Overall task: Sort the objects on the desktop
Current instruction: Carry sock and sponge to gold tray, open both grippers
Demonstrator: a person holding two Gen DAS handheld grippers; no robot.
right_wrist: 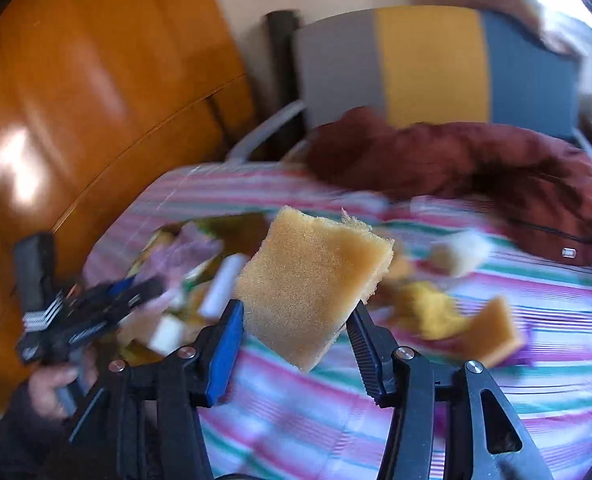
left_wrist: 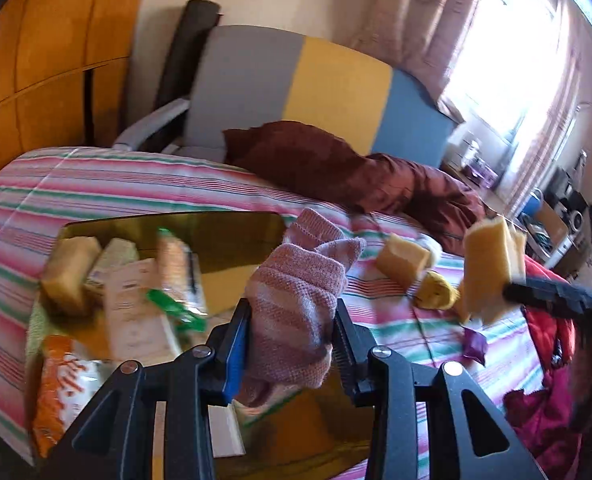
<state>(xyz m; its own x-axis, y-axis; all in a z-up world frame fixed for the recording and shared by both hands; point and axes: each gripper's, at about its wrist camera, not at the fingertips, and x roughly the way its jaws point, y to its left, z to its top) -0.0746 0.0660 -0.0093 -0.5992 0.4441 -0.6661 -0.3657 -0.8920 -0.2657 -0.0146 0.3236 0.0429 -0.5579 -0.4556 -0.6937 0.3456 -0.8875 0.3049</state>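
In the right wrist view almost everything behind the tool is smeared by blur. The tray at centre left is only a mix of pale and green streaks, and its contents cannot be told apart there. The left tool (right_wrist: 96, 304) shows at the left edge as a dark blurred shape with a hand (right_wrist: 56, 384) under it, and the sleeve is cut off by the lower left corner.

The right tool (right_wrist: 296, 312) holds a yellow-orange rectangular foam sponge (right_wrist: 315, 284) in the middle of the frame. Its surface is porous and grainy, one upper corner is torn, and both jaws press its lower sides. In the left wrist view the same sponge (left_wrist: 491, 264) is at the right, above the striped bedcover.

The left tool (left_wrist: 292, 320) is narrow and grips a pink knitted cloth with pale stripes (left_wrist: 299, 300). The cloth is soft and folded, and it bulges above the jaws; its lower end is hidden behind them. Under and left of it lies a glossy dark yellow tray (left_wrist: 224, 232) on the pink, green and white striped bedcover (left_wrist: 96, 184). The tray holds a foam block (left_wrist: 68, 276), a pale carton (left_wrist: 136, 312) and an orange printed packet (left_wrist: 60, 392); their print is unreadable. Another sponge piece (left_wrist: 401, 260) lies on the bedcover, right of centre.

A crumpled dark red blanket (left_wrist: 335, 160) lies beyond, before a grey, yellow and blue panel (left_wrist: 327, 88).
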